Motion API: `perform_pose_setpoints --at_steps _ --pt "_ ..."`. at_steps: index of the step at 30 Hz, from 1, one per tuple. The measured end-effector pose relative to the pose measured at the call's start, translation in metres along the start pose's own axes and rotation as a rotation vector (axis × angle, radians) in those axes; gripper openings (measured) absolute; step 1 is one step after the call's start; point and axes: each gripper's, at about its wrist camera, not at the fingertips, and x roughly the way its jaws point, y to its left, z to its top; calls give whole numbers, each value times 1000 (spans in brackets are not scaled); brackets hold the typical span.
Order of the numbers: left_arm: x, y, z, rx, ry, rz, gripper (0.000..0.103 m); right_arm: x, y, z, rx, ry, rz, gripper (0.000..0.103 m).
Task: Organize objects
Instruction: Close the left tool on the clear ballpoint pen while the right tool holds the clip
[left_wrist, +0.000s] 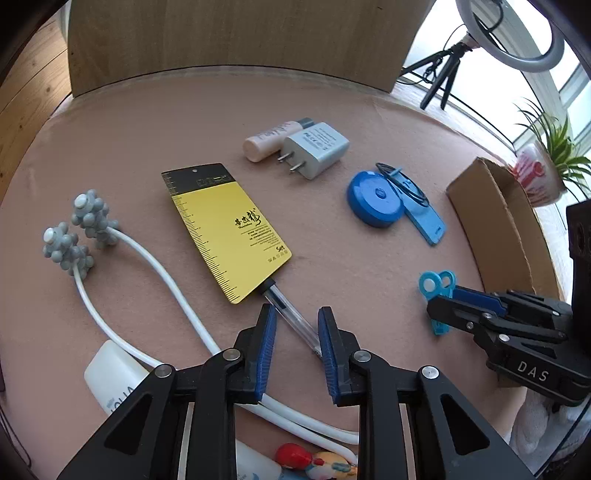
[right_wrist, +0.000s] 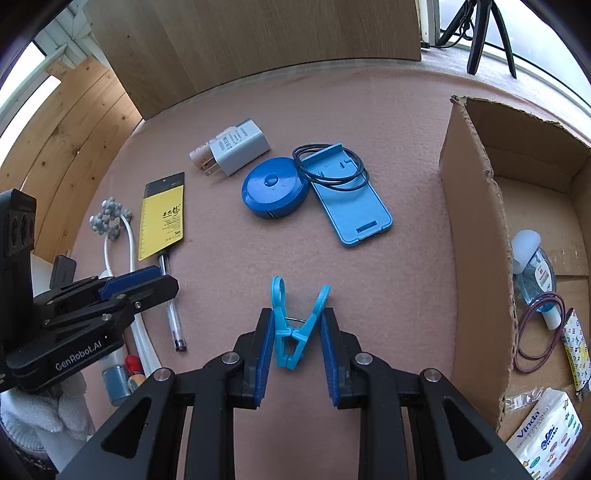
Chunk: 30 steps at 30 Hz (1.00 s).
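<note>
Straddling the clothes peg on the mat, the right gripper stands wide, not yet clamped. Close squarely on its hinge (legs may spread). Left gripper gapes over the pen; box waits rightward.
</note>
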Motion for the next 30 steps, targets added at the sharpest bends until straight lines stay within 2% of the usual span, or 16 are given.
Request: perform_pose_setpoints --at_steps 4,6,10,13,17,18,19,20,22,25,26,27,30 --pt "1 -16 -8 91 27 -58 20 0 0 0 1 -1 -1 22" --pt "-1 -21 -13 119 29 -47 19 -1 -1 -1 1 -2 -2 22" --pt "-3 -14 -8 52 32 -32 20 -1 -2 -1 4 -2 -4 23" --pt "-3 -11 -6 18 38 -27 35 -1 -1 0 -1 -2 -12 23" --pt "2 -19 -2 24 32 13 37 0 0 2 1 -5 -33 28" --pt "3 -22 -1 30 29 24 36 -1 1 2 -1 -11 -43 32" --pt "3 -23 -2 34 26 30 28 -1 2 2 -3 -16 -52 36" --pt "4 -24 -2 35 23 39 20 -1 2 3 -7 -19 -58 36" --pt "3 -19 -2 11 19 25 14 1 3 4 -13 -16 -58 36" --pt "1 -5 -4 -67 16 -37 13 2 2 3 -15 -15 -58 34" --pt "0 -2 -5 -85 16 -49 13 1 2 3 -16 -14 -50 31" --pt "-2 1 -6 -101 14 -60 13 1 2 2 -18 -9 -43 23" --pt "-10 9 -14 -147 4 -93 13 -2 1 -1 -14 -18 -32 23"
